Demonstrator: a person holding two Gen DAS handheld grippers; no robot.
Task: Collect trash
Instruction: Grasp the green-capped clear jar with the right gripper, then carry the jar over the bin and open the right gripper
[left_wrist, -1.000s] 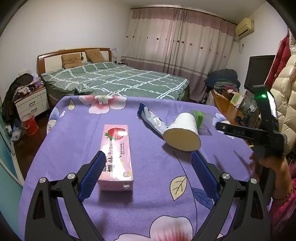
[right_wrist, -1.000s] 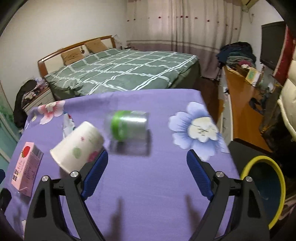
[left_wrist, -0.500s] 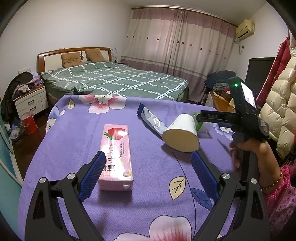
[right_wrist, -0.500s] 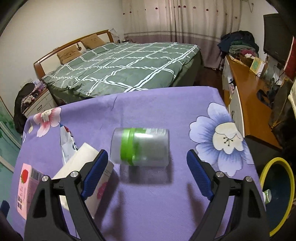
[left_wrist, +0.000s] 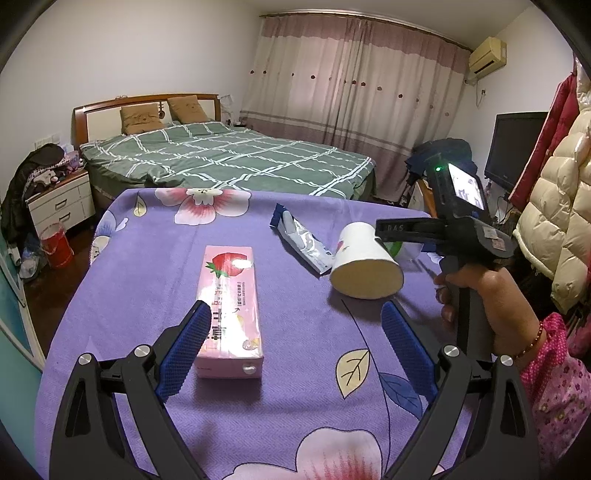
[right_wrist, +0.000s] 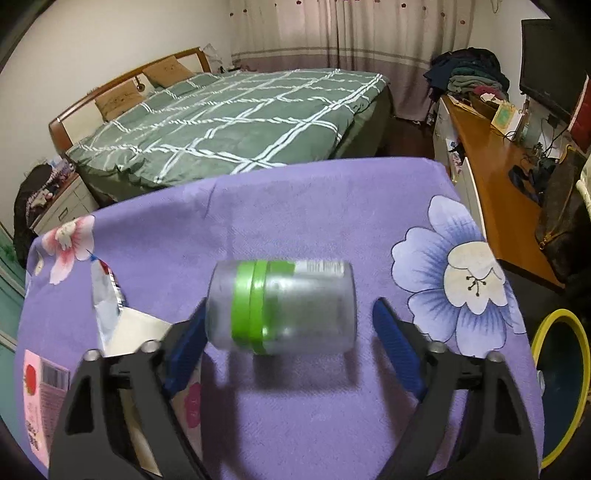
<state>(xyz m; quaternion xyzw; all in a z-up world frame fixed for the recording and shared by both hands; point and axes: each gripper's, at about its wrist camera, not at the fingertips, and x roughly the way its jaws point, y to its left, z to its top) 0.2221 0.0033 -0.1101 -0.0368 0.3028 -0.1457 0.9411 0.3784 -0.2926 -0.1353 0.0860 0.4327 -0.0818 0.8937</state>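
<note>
A clear plastic jar with a green band (right_wrist: 282, 306) lies on its side on the purple floral table cloth (right_wrist: 295, 221). My right gripper (right_wrist: 291, 343) is open, its jaws on either side of the jar, not closed on it. A white paper cup (left_wrist: 364, 266) lies on its side beside a silver-blue wrapper (left_wrist: 301, 240). A pink strawberry carton (left_wrist: 229, 310) lies flat in front of my left gripper (left_wrist: 295, 343), which is open and empty. The right gripper's body (left_wrist: 458, 225) shows behind the cup in the left wrist view.
A yellow-rimmed bin (right_wrist: 561, 380) stands on the floor off the table's right edge. A wooden desk (right_wrist: 495, 162) runs along the right wall. A green checked bed (left_wrist: 221, 158) lies beyond the table's far edge.
My right gripper has moved forward and down until the jar lies between its open jaws. The left gripper has stayed still.
</note>
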